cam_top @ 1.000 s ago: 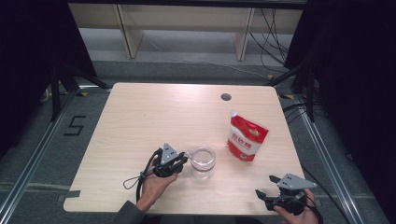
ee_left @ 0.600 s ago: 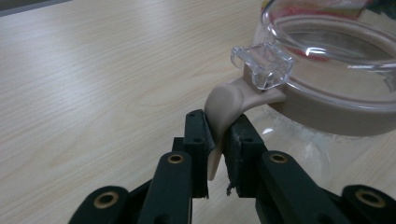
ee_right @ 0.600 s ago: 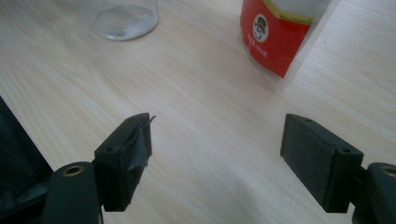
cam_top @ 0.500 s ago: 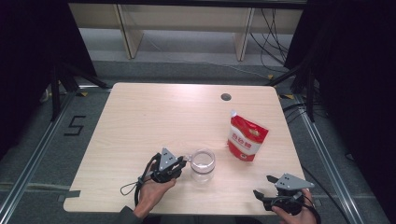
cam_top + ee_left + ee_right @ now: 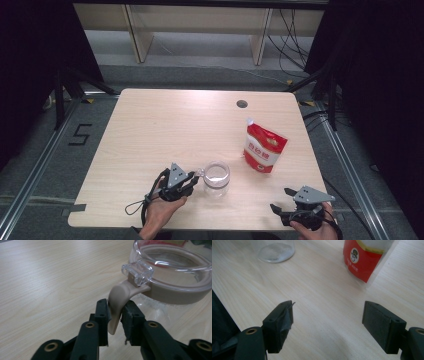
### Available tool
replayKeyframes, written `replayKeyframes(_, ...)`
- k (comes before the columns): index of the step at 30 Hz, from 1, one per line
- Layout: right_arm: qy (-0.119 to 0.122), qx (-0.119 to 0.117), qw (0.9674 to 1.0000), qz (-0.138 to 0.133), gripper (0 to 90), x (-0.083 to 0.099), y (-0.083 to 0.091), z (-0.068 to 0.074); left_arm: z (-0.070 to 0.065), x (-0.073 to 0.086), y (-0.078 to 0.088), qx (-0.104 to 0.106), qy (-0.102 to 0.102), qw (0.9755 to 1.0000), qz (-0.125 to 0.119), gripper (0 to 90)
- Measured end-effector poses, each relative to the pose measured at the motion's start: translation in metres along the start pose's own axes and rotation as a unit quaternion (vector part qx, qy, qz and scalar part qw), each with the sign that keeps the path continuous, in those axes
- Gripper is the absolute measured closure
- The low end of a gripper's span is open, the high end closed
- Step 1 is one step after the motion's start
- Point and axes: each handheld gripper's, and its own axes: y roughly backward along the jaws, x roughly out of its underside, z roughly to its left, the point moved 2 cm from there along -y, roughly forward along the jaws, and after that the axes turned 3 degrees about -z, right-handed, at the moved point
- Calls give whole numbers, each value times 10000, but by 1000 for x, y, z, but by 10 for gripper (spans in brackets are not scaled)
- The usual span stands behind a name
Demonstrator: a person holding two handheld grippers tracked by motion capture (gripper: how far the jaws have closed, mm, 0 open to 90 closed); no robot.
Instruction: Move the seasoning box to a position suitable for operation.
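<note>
The left gripper has its two black jaws on either side of the beige tab that hangs from the collar of the clear jar; its jaws have just been opening a little, and in the left gripper view one jaw lies against the tab while a thin gap shows at the other, so the grip looks loosened and not firm. The jar stands upright on the table, just right of the left gripper and near the front edge; its clear lid seems to sit on the rim, with the clasp right above the tab. To the right of the jar and a bit farther back stands the red pouch, upright, apart from the jar and apparently not opened. The right gripper rests well to the right of the jar at the front edge, jaws wide with nothing between them. I judge the work is at an early stage: the lid looks not yet lifted, the pouch is untouched, and the jar appears almost empty, so opening and filling are probably left to do
</note>
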Motion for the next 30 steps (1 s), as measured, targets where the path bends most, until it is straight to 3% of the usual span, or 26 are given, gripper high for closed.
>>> replayKeyframes(3, 8, 45, 10000, -38, 258, 0, 1, 0, 3, 0, 9, -2, -139, 9999, -11, 654)
replayKeyframes(8, 2, -80, 10000, -5, 259, -1, 0, 0, 5, -6, 26, 147, 25, 9996, -236, 610)
replayKeyframes(10, -28, 96, 9999, -17, 261, 0, 1, 1, 5, -11, 31, 237, 5, 9991, -344, 611)
replayKeyframes(12, -2, 57, 10000, -21, 262, -1, -1, 1, 3, -15, 33, 357, 151, 9981, -478, 624)
replayKeyframes(17, 22, 104, 9999, -93, 265, -3, -3, 2, 4, -23, 37, 443, 149, 9976, -516, 653)
replayKeyframes(22, -38, 38, 10000, -69, 265, -4, -4, 4, 5, -27, 37, 553, 318, 9962, -598, 687)
replayKeyframes(30, -110, -56, 9998, -133, 265, -6, -6, 5, -1, -42, 33, 726, 108, 9954, -610, 756)
